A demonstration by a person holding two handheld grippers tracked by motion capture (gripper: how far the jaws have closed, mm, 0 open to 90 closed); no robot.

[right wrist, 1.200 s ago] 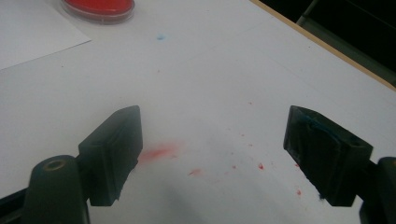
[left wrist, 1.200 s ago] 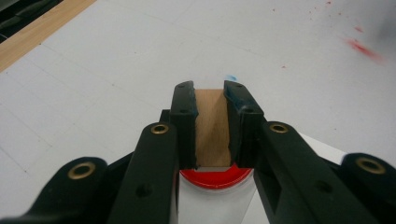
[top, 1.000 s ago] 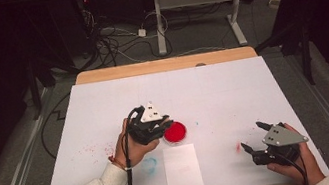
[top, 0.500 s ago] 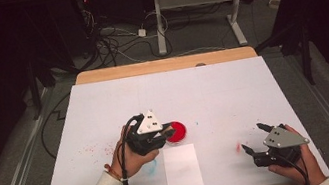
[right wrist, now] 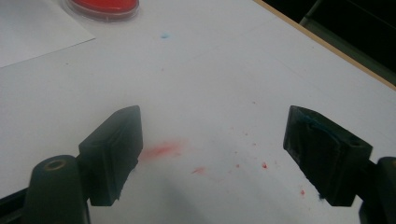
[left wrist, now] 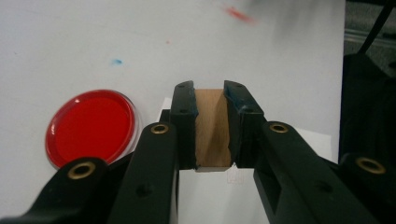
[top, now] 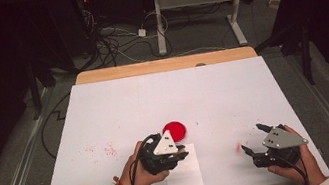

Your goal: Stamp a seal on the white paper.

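Near the front edge of the table (top: pixel 102 98), the left gripper (top: pixel 179 156) hovers over a small white paper sheet (top: pixel 187 182), with the red ink dish (top: pixel 174 131) just beyond it. Wide bare white surface stretches toward the far wooden edge and out to both sides, so there is open room all round; only faint red and blue specks mark it. The paper sheet lies close to the near edge, between the two hands.

The left hand (top: pixel 138 173) comes in from the bottom, forearm angled toward the middle, fingers (left wrist: pixel 184 116) clenched on a small wooden block (left wrist: pixel 212 128). In the left gripper view the block sits upright between the pads, pale brown with a smooth grain, squared sides, its lower end just above the sheet. The red ink dish (left wrist: pixel 91 127) is round, shallow and glossy, with a clear rim, off to the left of the block.

The right gripper (top: pixel 252 146) sits well apart, near the right front corner, held low in the right hand (top: pixel 296 166). Its fingers (right wrist: pixel 114 149) are released and stand wide, nothing between them; the pads are dark, flat and blocky, smudged with bluish ink. Below them is a red smear (right wrist: pixel 161 150) on the white surface.
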